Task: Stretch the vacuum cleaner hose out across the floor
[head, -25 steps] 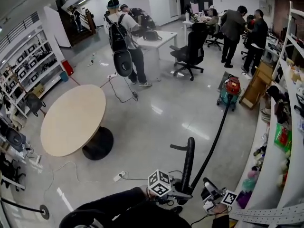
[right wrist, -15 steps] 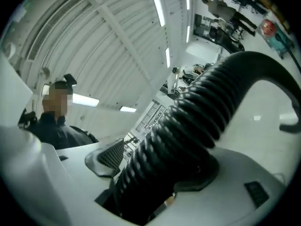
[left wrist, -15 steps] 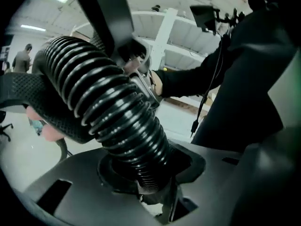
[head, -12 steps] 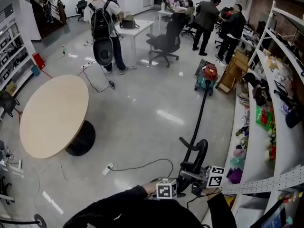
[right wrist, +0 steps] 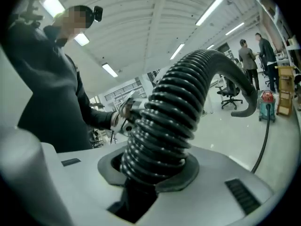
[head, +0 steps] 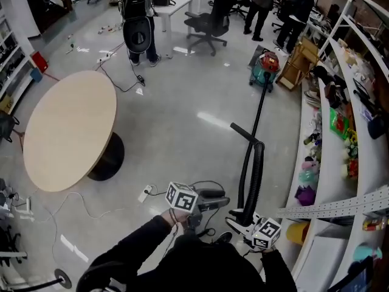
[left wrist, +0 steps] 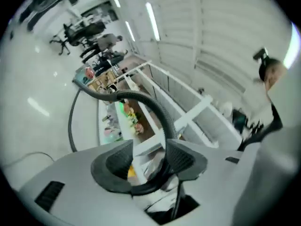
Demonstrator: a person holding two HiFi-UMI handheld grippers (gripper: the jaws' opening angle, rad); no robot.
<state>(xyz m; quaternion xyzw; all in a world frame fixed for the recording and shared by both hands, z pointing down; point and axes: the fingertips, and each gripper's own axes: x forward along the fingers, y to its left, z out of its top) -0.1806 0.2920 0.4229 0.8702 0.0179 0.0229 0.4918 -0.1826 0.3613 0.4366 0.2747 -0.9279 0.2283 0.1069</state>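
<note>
The red and green vacuum cleaner (head: pixel 265 69) stands far off by the shelves. Its black ribbed hose (head: pixel 252 181) runs from there to my grippers, with the bent rigid tube (head: pixel 243 132) lifted midway. My right gripper (head: pixel 238 219) has just been closing and is shut on the hose (right wrist: pixel 164 126), which fills its jaws (right wrist: pixel 155 169). My left gripper (head: pixel 220 202) sits left of the hose and points at it. Its jaws (left wrist: pixel 148 147) have just been opening and stand apart, and the hose (left wrist: pixel 141 98) shows thin in the gap by the right pad.
A round wooden table (head: pixel 67 132) stands at the left. Cables and a white power strip (head: pixel 144 193) lie on the floor near my left gripper. Long shelves (head: pixel 340 163) full of goods line the right. A person with a backpack (head: pixel 137 17), an office chair (head: pixel 209 17) and other people are at the back.
The right gripper closed on the hose end. The left gripper drew away to the left of the hose. The hose now lies longer and straighter toward the vacuum cleaner.
</note>
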